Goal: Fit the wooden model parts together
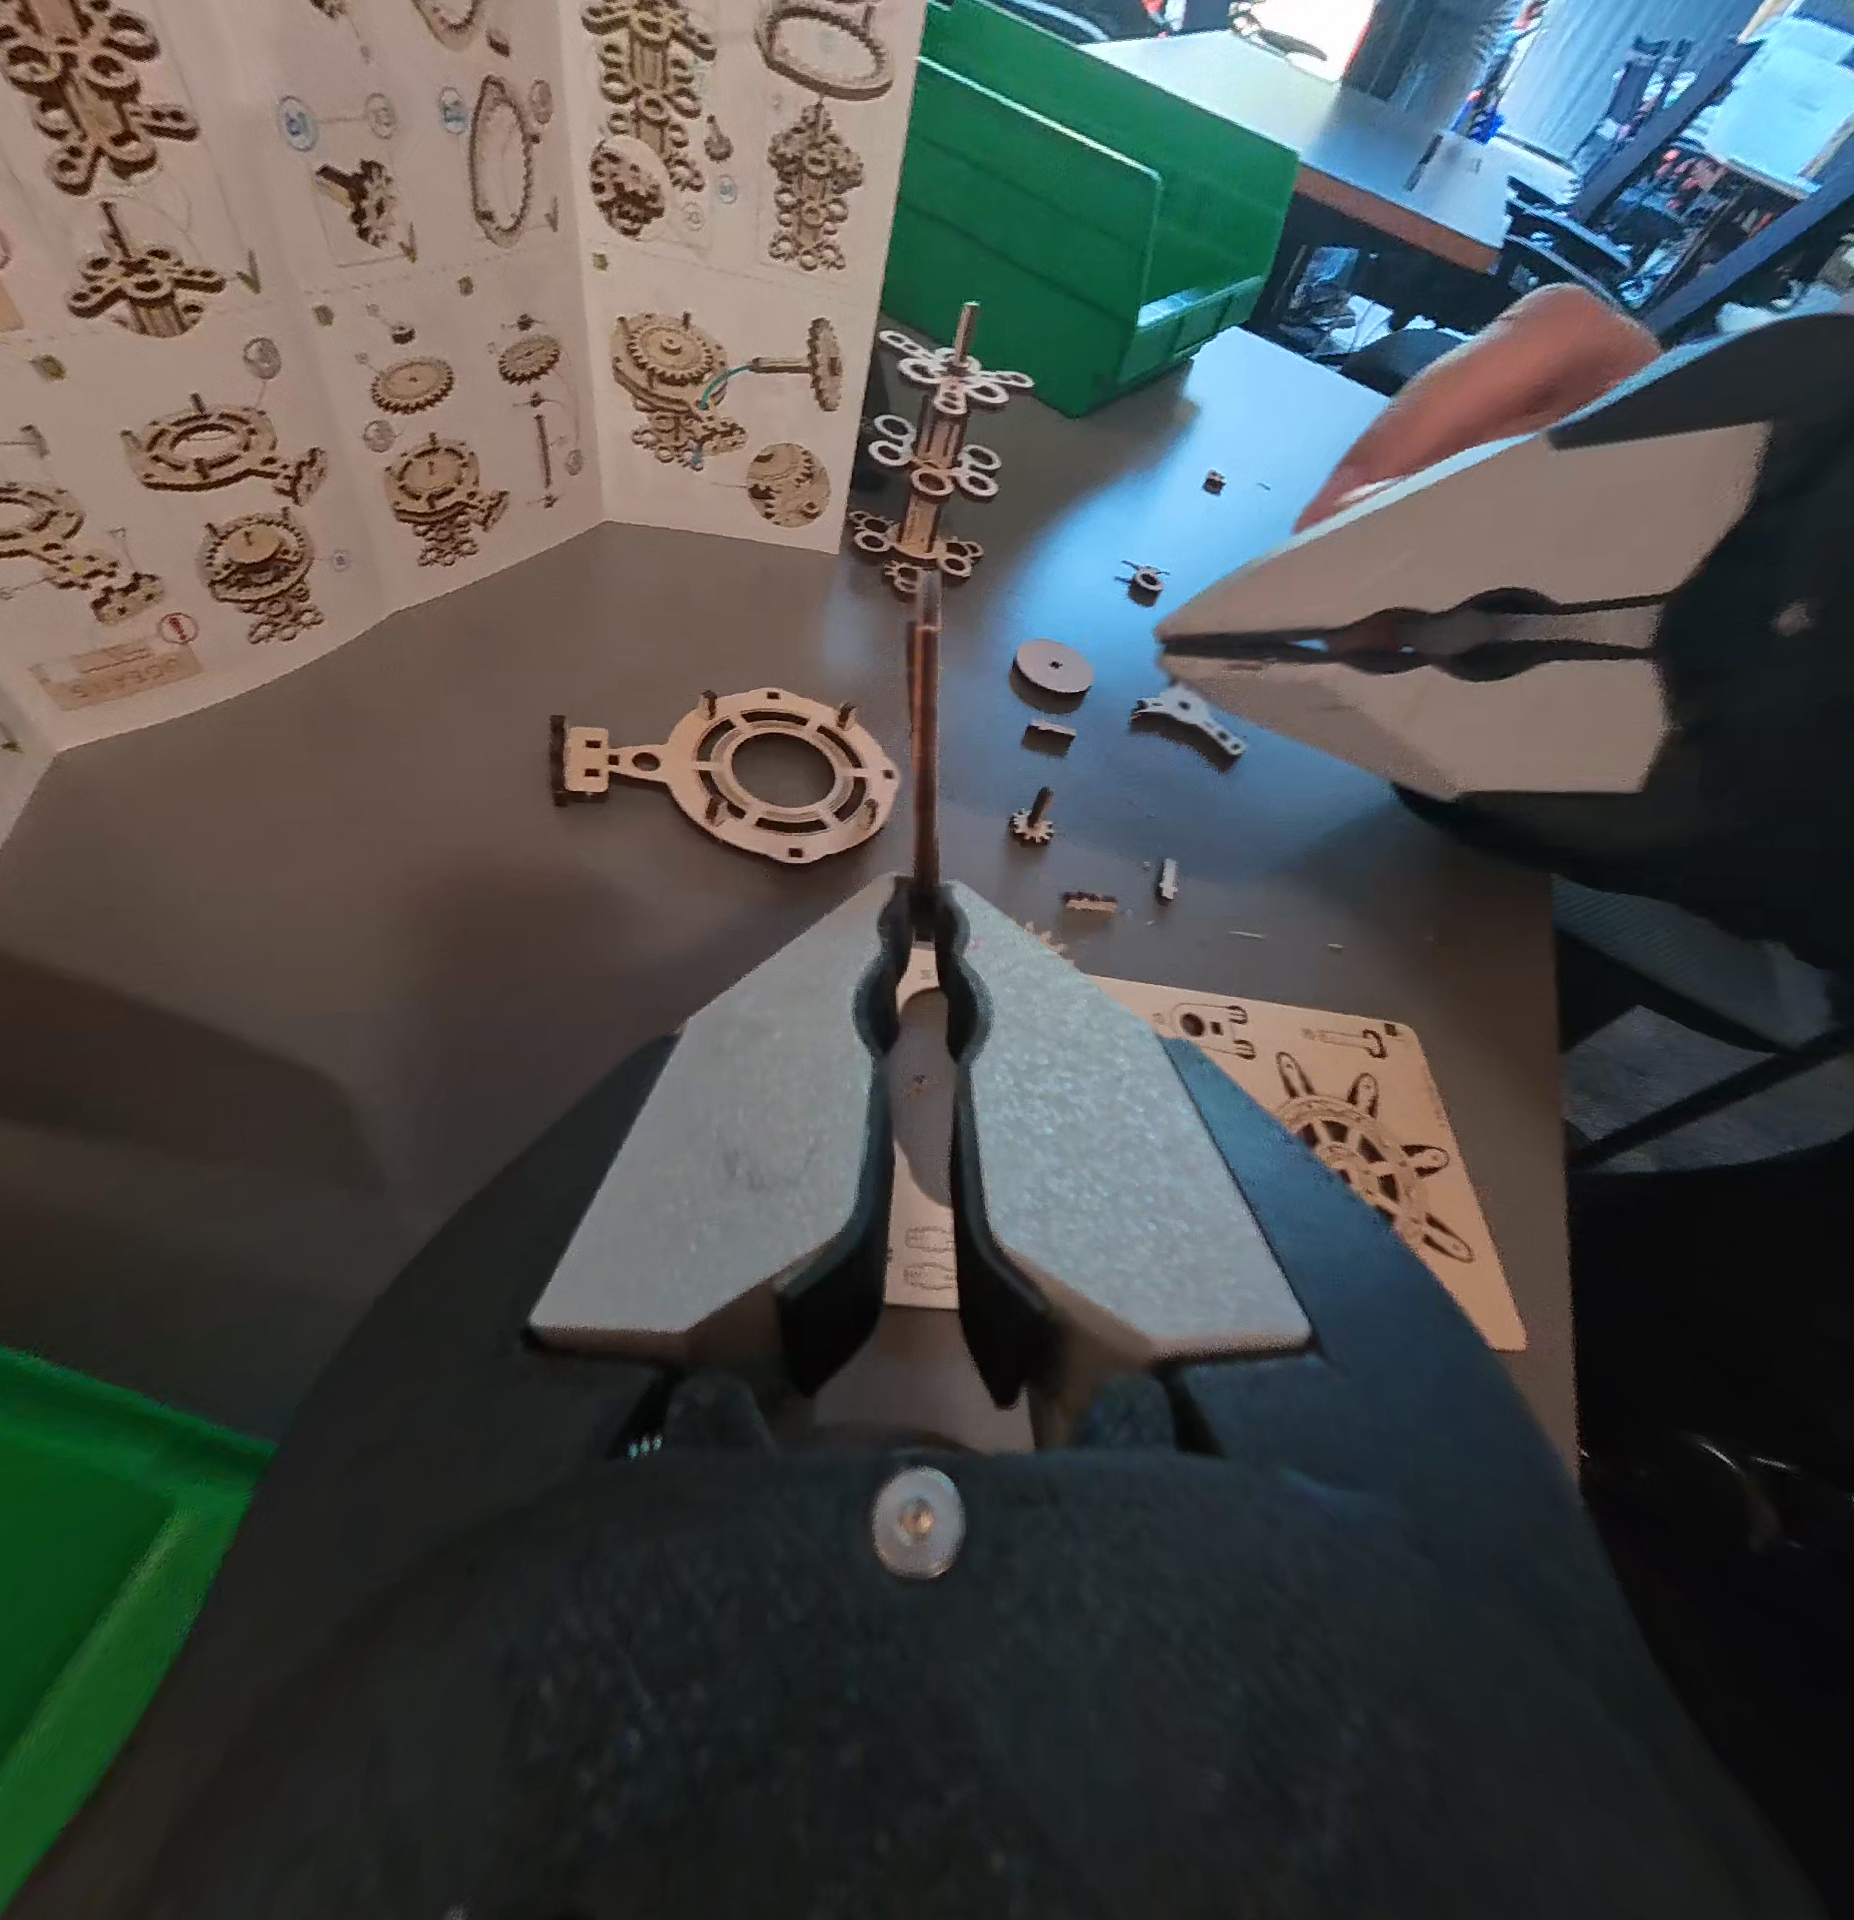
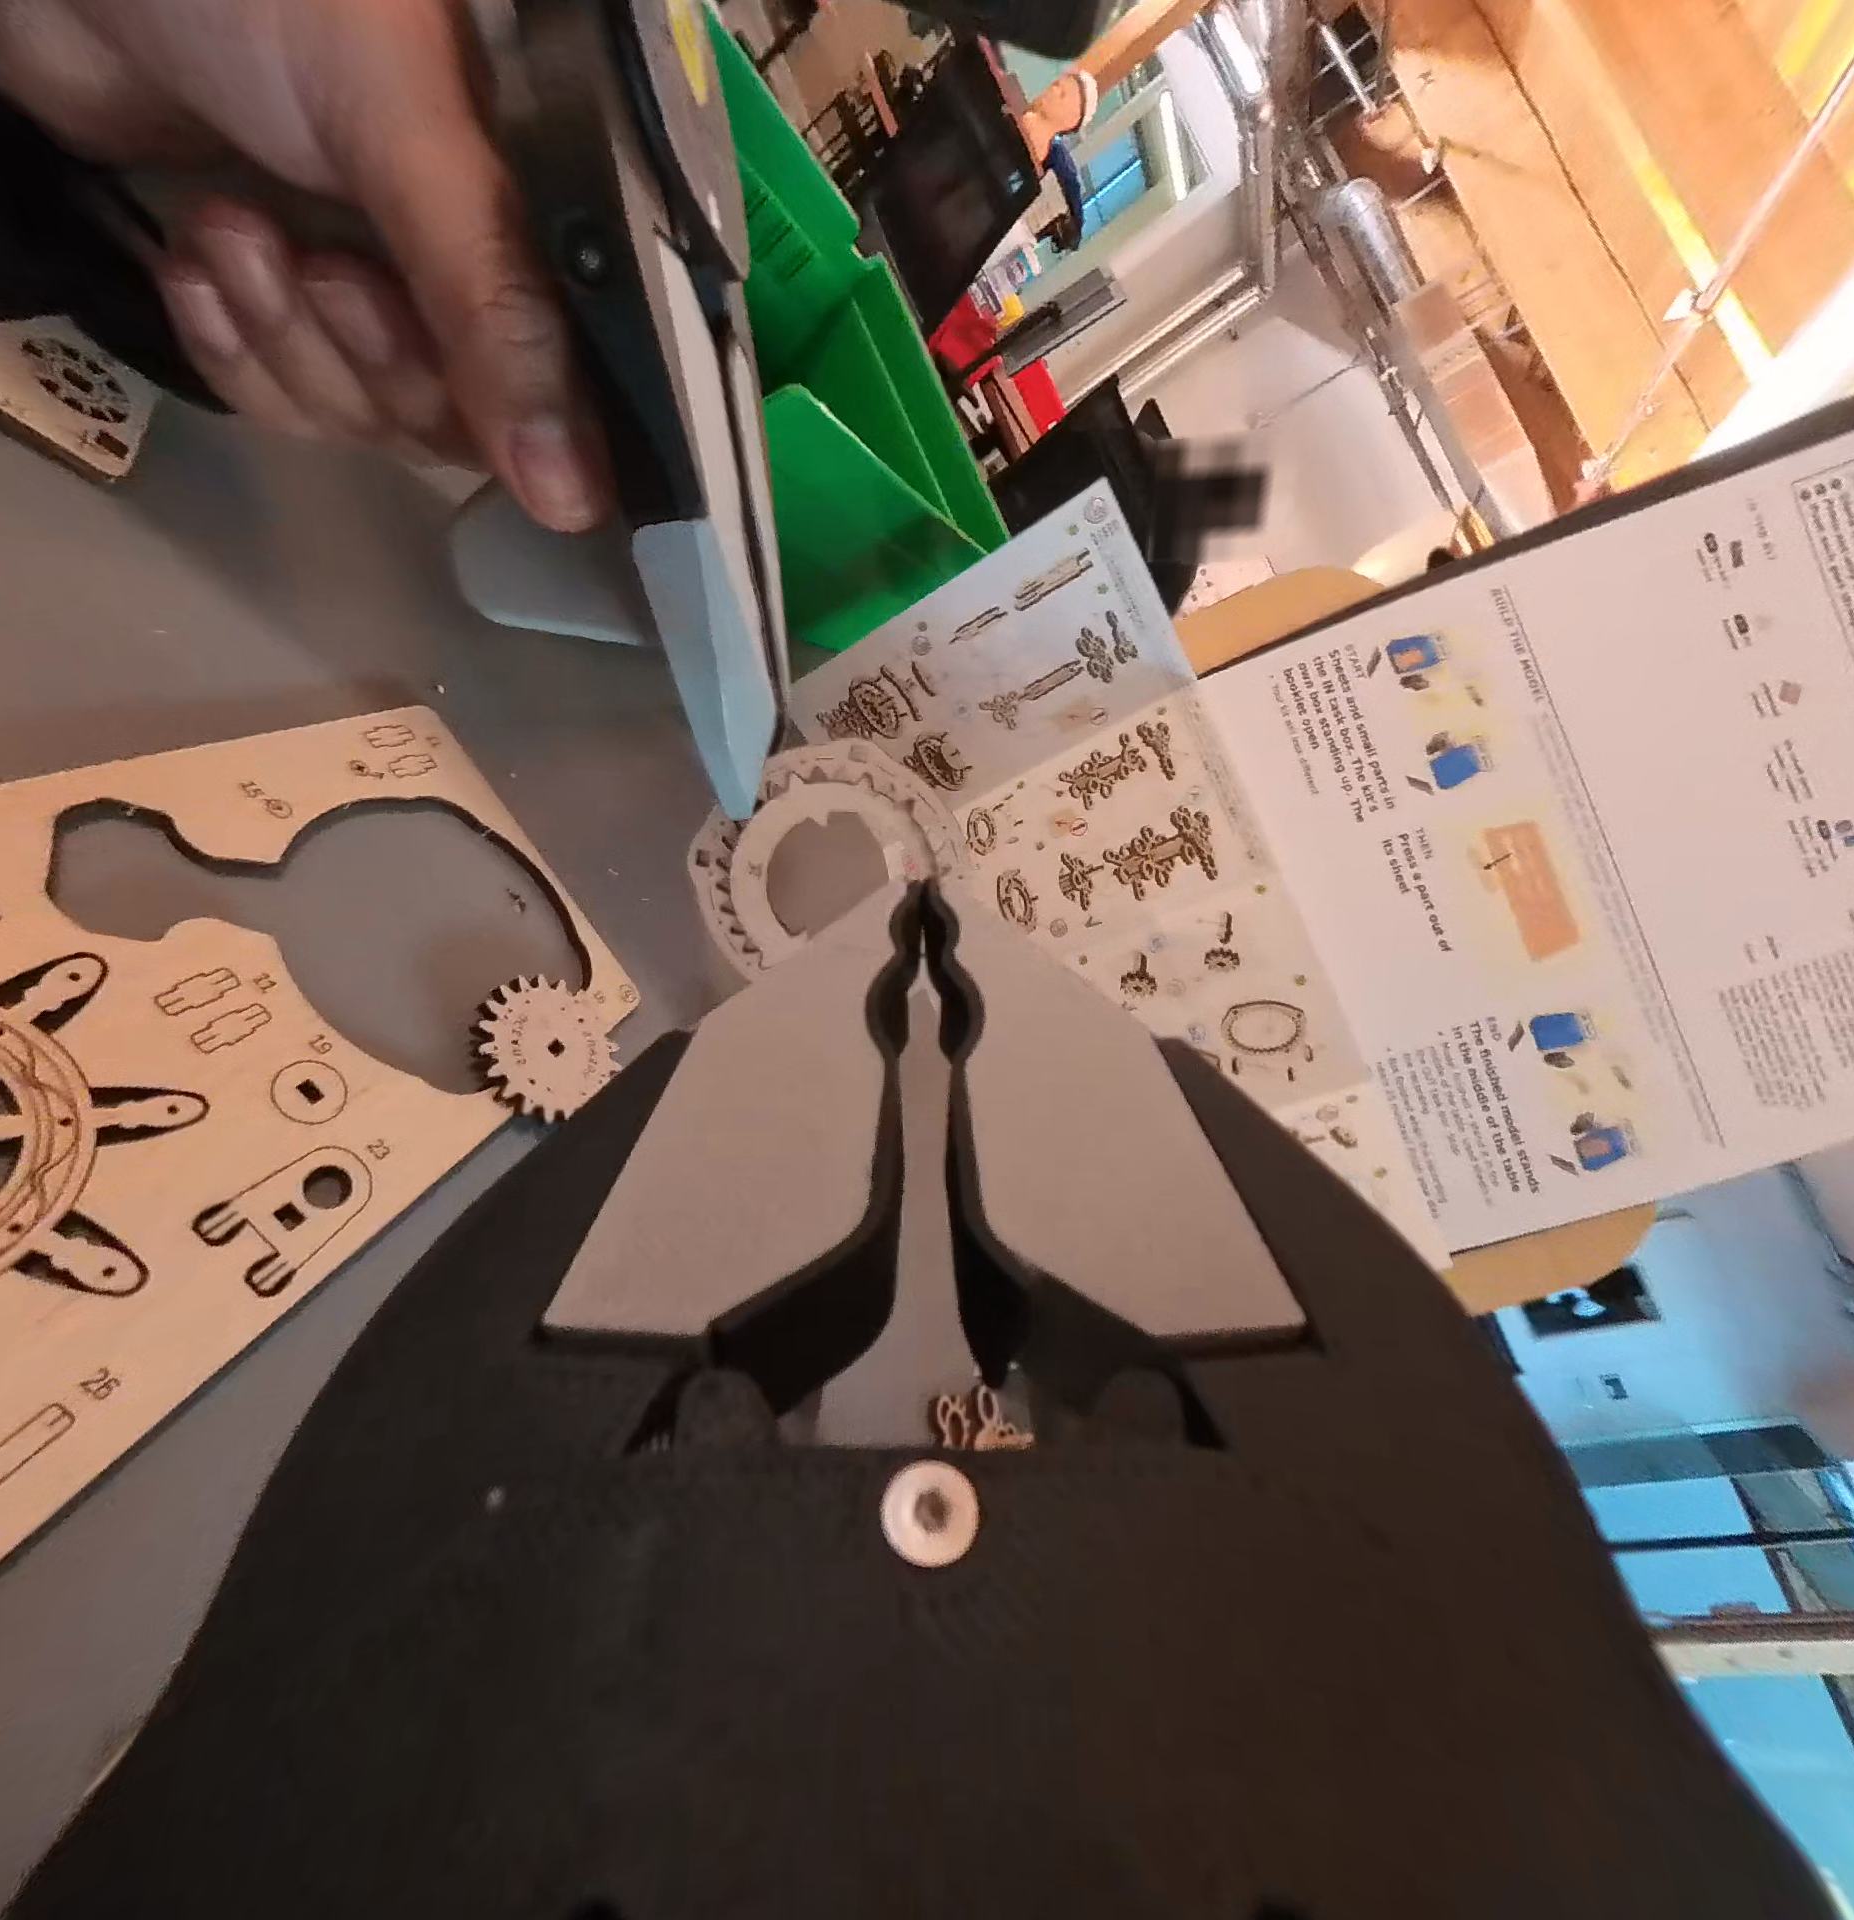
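My left gripper [image 1: 923,906] is shut on a thin wooden toothed ring [image 1: 924,727]. The ring stands edge-on above my fingertips in the left wrist view. In the right wrist view the same ring [image 2: 757,925] hangs from the left gripper [image 2: 744,802] and shows its inner teeth. My right gripper [image 2: 925,891] is shut, with its tips right at the ring's near rim and nothing visible between the pads. It also shows in the left wrist view [image 1: 1164,649], closed, to the right of the ring. A wooden base plate with pegs [image 1: 767,774] lies on the grey table [image 1: 383,883].
A tower of looped wooden parts [image 1: 938,457] stands behind the plate. A disc [image 1: 1053,665], a small gear on a shaft [image 1: 1032,821] and loose bits lie to the right. A cut-out sheet [image 2: 227,987] carries a gear [image 2: 544,1049]. A booklet [image 1: 383,312] and green bins [image 1: 1058,208] stand behind.
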